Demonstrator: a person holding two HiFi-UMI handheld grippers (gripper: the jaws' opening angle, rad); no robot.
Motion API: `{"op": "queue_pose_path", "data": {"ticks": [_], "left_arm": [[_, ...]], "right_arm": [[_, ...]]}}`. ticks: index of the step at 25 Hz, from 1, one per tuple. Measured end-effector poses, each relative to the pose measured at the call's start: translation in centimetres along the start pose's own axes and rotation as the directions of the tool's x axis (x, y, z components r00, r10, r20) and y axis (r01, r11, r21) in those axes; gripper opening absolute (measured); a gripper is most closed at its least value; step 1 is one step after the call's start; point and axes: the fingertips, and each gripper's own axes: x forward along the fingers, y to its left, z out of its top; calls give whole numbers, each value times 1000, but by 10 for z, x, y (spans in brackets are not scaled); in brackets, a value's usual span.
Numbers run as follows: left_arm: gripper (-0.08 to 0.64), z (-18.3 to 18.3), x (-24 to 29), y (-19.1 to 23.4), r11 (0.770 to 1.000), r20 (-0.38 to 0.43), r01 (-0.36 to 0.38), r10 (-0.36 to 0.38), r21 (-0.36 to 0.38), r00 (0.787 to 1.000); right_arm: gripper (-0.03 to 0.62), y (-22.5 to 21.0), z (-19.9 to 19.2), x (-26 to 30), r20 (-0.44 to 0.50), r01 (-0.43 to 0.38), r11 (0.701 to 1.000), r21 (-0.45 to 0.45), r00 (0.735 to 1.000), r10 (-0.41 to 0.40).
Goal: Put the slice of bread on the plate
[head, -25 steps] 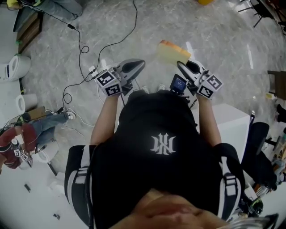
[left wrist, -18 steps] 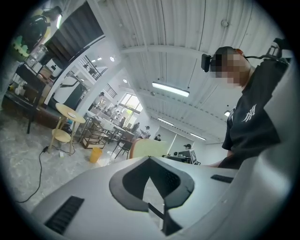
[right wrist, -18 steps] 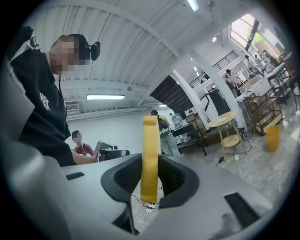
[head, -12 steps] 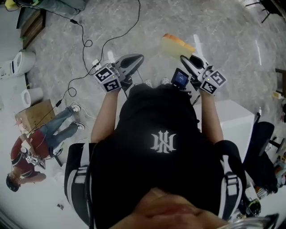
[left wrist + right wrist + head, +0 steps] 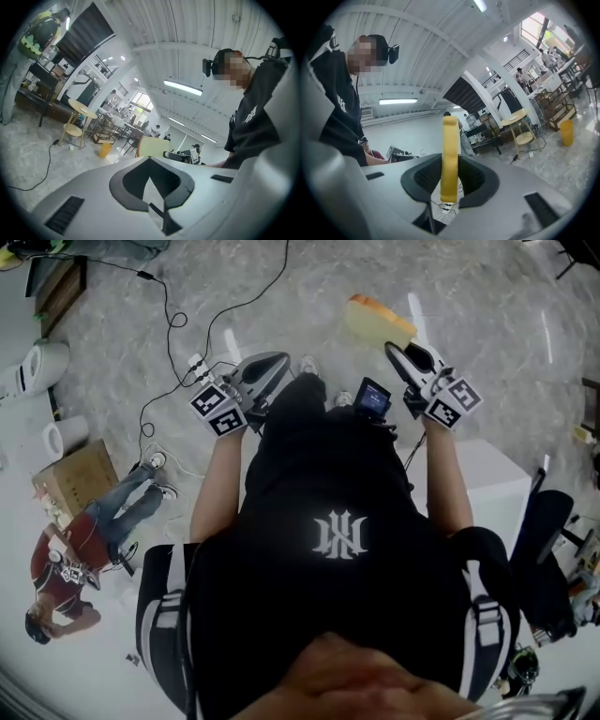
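Note:
A slice of bread (image 5: pixel 379 321), pale with an orange crust, is held in the air over the marble floor. My right gripper (image 5: pixel 400 351) is shut on its near edge. In the right gripper view the bread (image 5: pixel 450 157) stands on edge between the two dark pads. In the left gripper view the slice's flat pale face (image 5: pixel 151 146) shows just beyond that gripper's own jaws. My left gripper (image 5: pixel 275 367) hangs to the left at about the same height, its jaws together with nothing between them. No plate shows in any view.
Black cables and a power strip (image 5: pixel 195 382) lie on the floor ahead. A cardboard box (image 5: pixel 80 474) and a seated person (image 5: pixel 66 559) are at the left. A white table (image 5: pixel 487 486) stands at my right. A round wooden table (image 5: pixel 519 117) and yellow bucket (image 5: pixel 566 132) are farther off.
Both grippers have moved forward, up the head view, and the bread has gone with the right one. The floor has shifted in the view as the person moves.

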Motion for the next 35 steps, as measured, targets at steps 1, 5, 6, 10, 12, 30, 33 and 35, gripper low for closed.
{"op": "queue_pose_path", "data": {"ticks": [1,5,6,10,12,30,33,35], "left_arm": [[11,1,2,5,1000,0,2,-2,-6,1000],[11,11,23,29,1000,0,27,-27,-8,1000],[11,17,31,37,999,-2,34,-34,1,999],[11,51,59,76,995,-33,52,-49,87,998],[11,78,62,100,991,-22,67,-65,119,998],[11,200,142,268,983,5,133,-135,129,991],[11,213,166,293,985,0,109,-110,132,994],[11,222,187,311,987,-5,86,-86,133,996]], "right_arm": [[94,-2,2,4,-3,2,1000,-9,1000,-2],[94,-20,15,17,-14,19,999,-38,1000,-19],[94,-28,20,21,-16,27,999,-41,999,-28],[94,-58,43,47,-37,55,997,-53,998,-57],[94,-70,59,73,-50,66,995,-74,996,-69],[94,-188,164,192,14,189,973,-136,982,-189],[94,-227,176,209,23,176,977,-125,984,-174],[94,-257,187,222,21,156,981,-119,988,-155]]}}
